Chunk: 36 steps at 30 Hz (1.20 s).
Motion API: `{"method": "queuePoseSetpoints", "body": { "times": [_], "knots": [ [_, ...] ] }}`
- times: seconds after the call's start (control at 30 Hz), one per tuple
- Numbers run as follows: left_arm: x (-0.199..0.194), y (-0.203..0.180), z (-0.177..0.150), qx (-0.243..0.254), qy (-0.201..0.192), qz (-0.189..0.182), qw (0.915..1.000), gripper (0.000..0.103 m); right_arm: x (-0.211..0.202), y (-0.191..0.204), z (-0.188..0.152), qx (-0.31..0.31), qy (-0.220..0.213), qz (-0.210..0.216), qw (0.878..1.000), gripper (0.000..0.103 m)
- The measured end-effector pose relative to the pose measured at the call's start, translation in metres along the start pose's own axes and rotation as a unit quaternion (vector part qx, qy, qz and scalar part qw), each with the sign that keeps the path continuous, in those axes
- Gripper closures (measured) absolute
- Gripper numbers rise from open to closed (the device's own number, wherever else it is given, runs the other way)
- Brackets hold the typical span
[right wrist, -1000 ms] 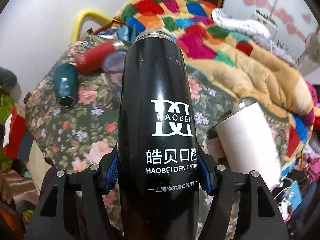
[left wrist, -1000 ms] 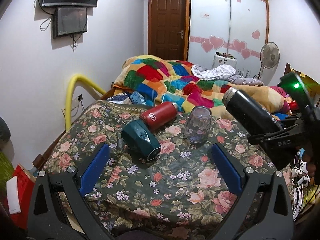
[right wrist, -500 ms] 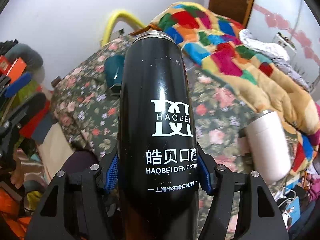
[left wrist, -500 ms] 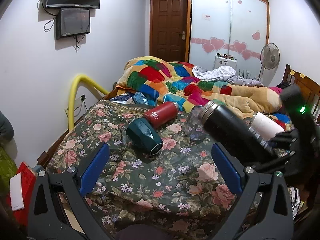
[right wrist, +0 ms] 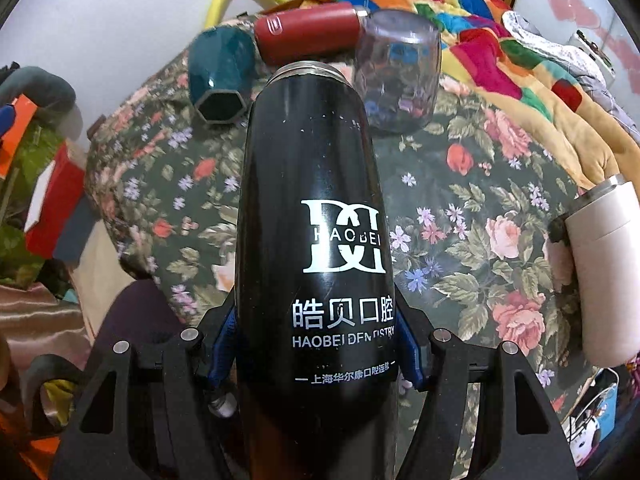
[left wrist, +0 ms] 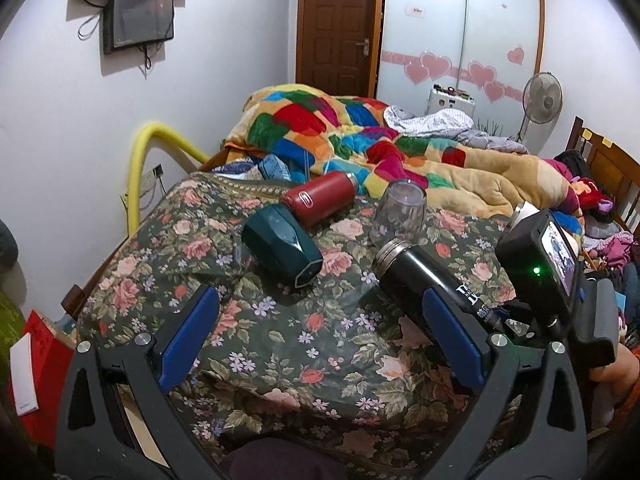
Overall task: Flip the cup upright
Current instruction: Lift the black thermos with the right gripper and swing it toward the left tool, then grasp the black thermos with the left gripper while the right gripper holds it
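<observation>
While the left gripper [left wrist: 316, 344] is hanging with its blue-padded fingers [left wrist: 188, 340] spread wide and nothing between them, its camera is looking across a bed covered by a dark floral bedspread [left wrist: 280, 344]. On that cloth a teal faceted cup [left wrist: 282, 246] is lying on its side, touching a red flask [left wrist: 318, 198] that is also lying down just behind it. A clear glass tumbler [left wrist: 400, 214] is standing mouth-down near them. To the right, the black flask [left wrist: 424, 284] is sitting tilted in the right gripper, its steel rim pointing toward the tumbler; whether it is touching the cloth I cannot tell. Beyond the floral cloth a patchwork quilt [left wrist: 340, 132] is lying heaped, and the room behind is showing a brown door [left wrist: 338, 24], a wardrobe with pink hearts [left wrist: 460, 28], a standing fan [left wrist: 542, 98], a wall-mounted screen [left wrist: 138, 20] and a yellow tube [left wrist: 140, 160] arching by the white wall.

In the right wrist view, the right gripper [right wrist: 316, 344] is clamping the black flask low on its body, both blue pads pressing its sides, so the flask is filling the middle of the frame. Past its rim the tumbler, the red flask and the teal cup are lying close together, and a white tumbler [right wrist: 608, 272] is resting at the right edge of the bedspread.
</observation>
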<state>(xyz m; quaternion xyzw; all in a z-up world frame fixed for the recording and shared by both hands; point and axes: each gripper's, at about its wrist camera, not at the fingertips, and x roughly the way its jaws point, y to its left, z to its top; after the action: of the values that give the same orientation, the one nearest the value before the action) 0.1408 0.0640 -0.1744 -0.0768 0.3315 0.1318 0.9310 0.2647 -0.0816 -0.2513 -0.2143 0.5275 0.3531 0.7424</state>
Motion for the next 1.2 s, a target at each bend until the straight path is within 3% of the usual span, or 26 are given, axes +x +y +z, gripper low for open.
{"method": "queuePoseSetpoints", "body": {
  "times": [0.47, 0.7, 0.83, 1.2],
  "knots": [
    [0.036, 0.004, -0.006, -0.034, 0.070, -0.047, 0.9958, 0.000, 0.016, -0.008, 0.003, 0.000, 0.017, -0.005, 1.000, 0.040],
    [0.054, -0.002, -0.001, -0.059, 0.111, -0.081, 0.9888, 0.005, -0.001, -0.009, -0.004, 0.006, 0.012, 0.011, 1.000, 0.039],
    [0.066, -0.009, 0.000, -0.077, 0.139, -0.104, 0.9817, 0.007, -0.029, -0.010, -0.018, 0.005, -0.013, 0.013, 1.000, 0.039],
    [0.103, -0.048, -0.011, -0.072, 0.224, -0.138, 0.9621, 0.015, -0.116, -0.040, -0.066, 0.059, -0.123, -0.052, 0.989, 0.034]
  ]
}}
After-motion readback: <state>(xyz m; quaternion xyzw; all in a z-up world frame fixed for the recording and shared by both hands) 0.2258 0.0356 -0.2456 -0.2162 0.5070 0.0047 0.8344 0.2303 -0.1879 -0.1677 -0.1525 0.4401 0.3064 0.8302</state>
